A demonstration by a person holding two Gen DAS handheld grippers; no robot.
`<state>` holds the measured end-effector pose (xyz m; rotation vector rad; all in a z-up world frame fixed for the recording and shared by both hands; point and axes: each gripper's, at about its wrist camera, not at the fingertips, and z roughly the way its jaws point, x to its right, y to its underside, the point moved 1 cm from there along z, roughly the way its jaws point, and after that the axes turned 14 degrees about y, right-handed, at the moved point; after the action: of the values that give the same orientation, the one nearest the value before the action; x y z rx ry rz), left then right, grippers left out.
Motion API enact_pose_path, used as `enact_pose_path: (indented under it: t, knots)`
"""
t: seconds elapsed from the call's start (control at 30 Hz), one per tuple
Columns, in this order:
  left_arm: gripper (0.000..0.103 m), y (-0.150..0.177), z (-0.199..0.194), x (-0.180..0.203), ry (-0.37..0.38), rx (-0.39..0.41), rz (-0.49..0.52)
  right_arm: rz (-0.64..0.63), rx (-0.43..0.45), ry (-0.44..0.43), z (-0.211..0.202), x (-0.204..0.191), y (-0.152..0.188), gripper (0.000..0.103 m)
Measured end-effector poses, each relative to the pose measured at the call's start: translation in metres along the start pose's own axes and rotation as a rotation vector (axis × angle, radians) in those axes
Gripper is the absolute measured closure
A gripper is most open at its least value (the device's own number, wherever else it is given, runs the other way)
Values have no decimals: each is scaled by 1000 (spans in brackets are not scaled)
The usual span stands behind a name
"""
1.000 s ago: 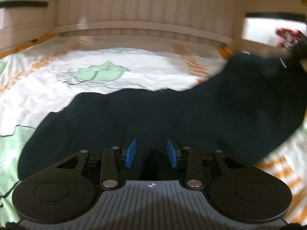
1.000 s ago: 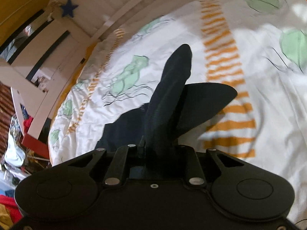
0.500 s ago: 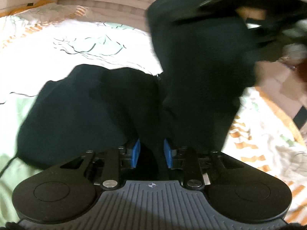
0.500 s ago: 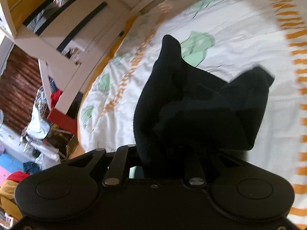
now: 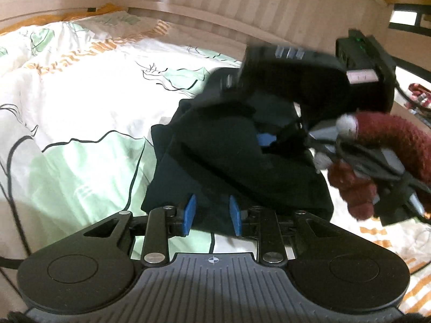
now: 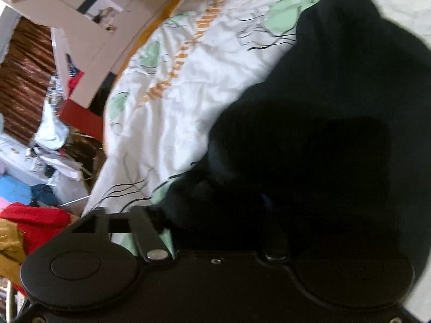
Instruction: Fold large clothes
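Observation:
A black garment [image 5: 229, 161] lies bunched and doubled over on the bed quilt [image 5: 80, 134]. At the bottom of the left wrist view my left gripper [image 5: 212, 216] is shut on the garment's near edge, and dark cloth fills the gap between its blue pads [image 5: 190, 214]. My right gripper [image 5: 269, 137] hangs over the far side of the garment, held by a hand in a dark red knitted glove [image 5: 382, 140]. In the right wrist view the right gripper [image 6: 212, 210] is opening. Its fingers stand wide apart, and the garment [image 6: 309, 134] lies loose over and in front of them, hiding the right finger.
The quilt [image 6: 188, 80] is white with green shapes and orange stripes. A pale wooden bed frame [image 5: 242, 8] runs along its far side. Beyond the bed's left edge lie red cloth [image 6: 35, 220], boxes and clutter on the floor.
The right gripper swung its held part of the garment over the rest, came close to the left gripper, and its jaws spread wide. The left gripper shifted sideways, still holding the edge.

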<state>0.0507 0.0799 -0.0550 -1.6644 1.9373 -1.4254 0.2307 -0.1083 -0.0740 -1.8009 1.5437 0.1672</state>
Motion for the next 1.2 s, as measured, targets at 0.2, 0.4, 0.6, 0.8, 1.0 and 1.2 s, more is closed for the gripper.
enact_pose_path:
  t: [0.2, 0.4, 0.6, 0.8, 1.0, 1.2]
  knots:
    - [75, -7, -7, 7, 54, 22, 52, -15, 43, -158, -38, -15, -5, 1]
    - [74, -36, -13, 34, 138, 113, 191, 12, 217, -170, -102, 4, -9, 1]
    - [70, -67, 27, 51, 142, 149, 294, 118, 354, -25, -143, 53, 4, 1]
    - [70, -59, 68, 23, 47, 43, 242, 144, 346, 119, -135, 71, 22, 1]
    - [71, -22, 58, -37, -19, -30, 44, 53, 361, 245, -122, 63, 25, 13]
    - [71, -19, 51, -38, -23, -21, 44, -86, 384, 329, -104, 44, 9, 55]
